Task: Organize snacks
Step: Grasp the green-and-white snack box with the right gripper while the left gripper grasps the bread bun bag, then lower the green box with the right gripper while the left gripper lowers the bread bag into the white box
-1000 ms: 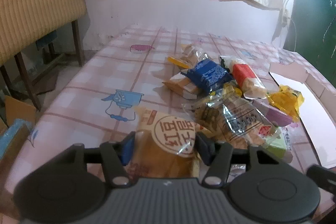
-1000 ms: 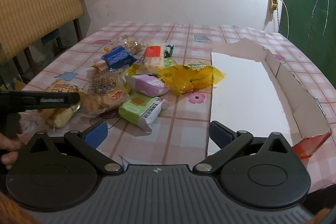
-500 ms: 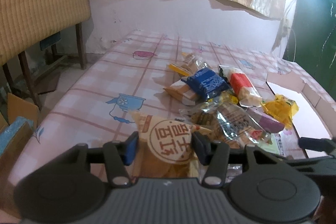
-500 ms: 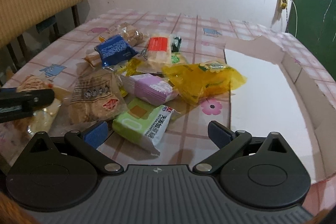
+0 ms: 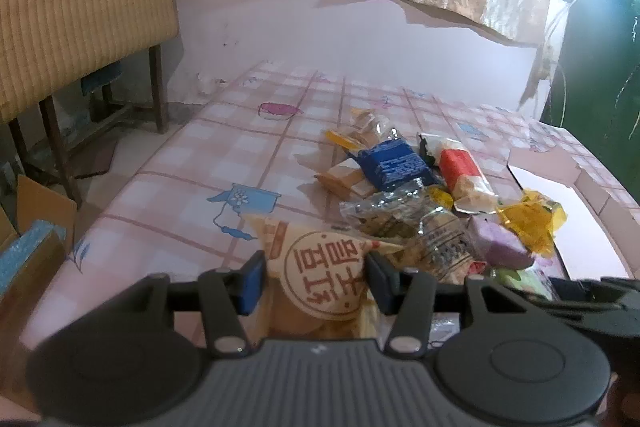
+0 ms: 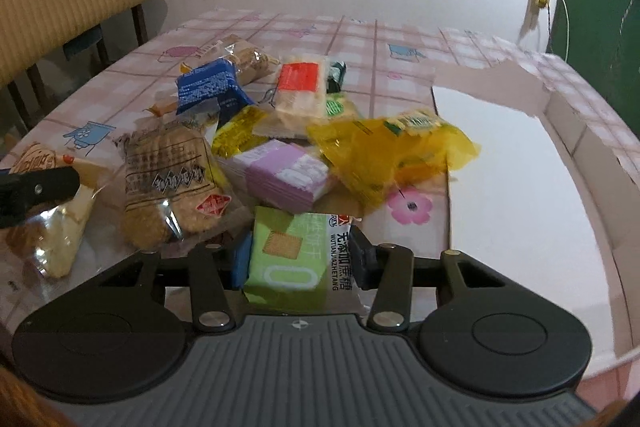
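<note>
On the checked table [image 6: 360,39], left gripper [image 5: 314,281] fingers pinching bread packet [image 5: 324,279], right gripper [image 6: 300,261] pinching green biscuit pack [image 6: 298,259]

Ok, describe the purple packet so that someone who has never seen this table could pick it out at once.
Start at the white cardboard tray lying on the pink checked tablecloth; the snack pile sits just off its left edge. In the middle of that pile lies the purple packet, a blocky stack beside the crumpled yellow bag and behind the green biscuit pack. It is the only lilac wrapper there.
</note>
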Motion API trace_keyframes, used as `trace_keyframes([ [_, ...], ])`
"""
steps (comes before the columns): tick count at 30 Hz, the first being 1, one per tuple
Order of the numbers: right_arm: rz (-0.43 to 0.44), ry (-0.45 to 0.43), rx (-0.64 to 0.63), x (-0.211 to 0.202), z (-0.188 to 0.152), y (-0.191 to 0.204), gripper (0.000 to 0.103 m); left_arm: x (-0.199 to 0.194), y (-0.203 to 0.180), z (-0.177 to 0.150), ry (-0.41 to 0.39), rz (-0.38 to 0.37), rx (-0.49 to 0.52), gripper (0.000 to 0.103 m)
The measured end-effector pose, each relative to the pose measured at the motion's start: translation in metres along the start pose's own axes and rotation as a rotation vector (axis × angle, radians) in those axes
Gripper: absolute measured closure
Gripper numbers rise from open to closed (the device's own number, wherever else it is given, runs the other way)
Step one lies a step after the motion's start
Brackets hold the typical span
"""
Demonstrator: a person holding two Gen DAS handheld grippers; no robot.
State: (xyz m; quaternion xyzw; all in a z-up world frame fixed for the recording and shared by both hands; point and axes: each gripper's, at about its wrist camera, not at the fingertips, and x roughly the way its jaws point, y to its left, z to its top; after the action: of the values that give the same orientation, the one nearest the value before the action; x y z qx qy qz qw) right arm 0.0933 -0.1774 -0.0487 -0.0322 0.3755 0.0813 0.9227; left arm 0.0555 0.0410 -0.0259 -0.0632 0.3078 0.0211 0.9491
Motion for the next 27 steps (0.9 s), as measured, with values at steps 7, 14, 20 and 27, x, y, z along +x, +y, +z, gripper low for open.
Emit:
trace_keyframes([
  [7,0.008,-0.038,-0.025,-0.040,-0.013,-0.008,0.047,-0.014,-0.006,-0.001,-0.006,-0.003,-0.003,0.053],
  [14,0.011,-0.106,-0.015,-0.072,-0.011,-0.015,0.047,-0.029,-0.012,-0.002,-0.007,-0.001,-0.015,0.054],
  [20,0.018,-0.142,-0.014,-0.089,-0.007,-0.016,0.047,-0.039,-0.020,0.001,-0.020,0.002,0.000,0.055],
  [27,0.028,-0.172,-0.004,-0.105,-0.004,-0.019,0.047,-0.047,-0.030,0.006,-0.032,-0.003,0.015,0.055],
])
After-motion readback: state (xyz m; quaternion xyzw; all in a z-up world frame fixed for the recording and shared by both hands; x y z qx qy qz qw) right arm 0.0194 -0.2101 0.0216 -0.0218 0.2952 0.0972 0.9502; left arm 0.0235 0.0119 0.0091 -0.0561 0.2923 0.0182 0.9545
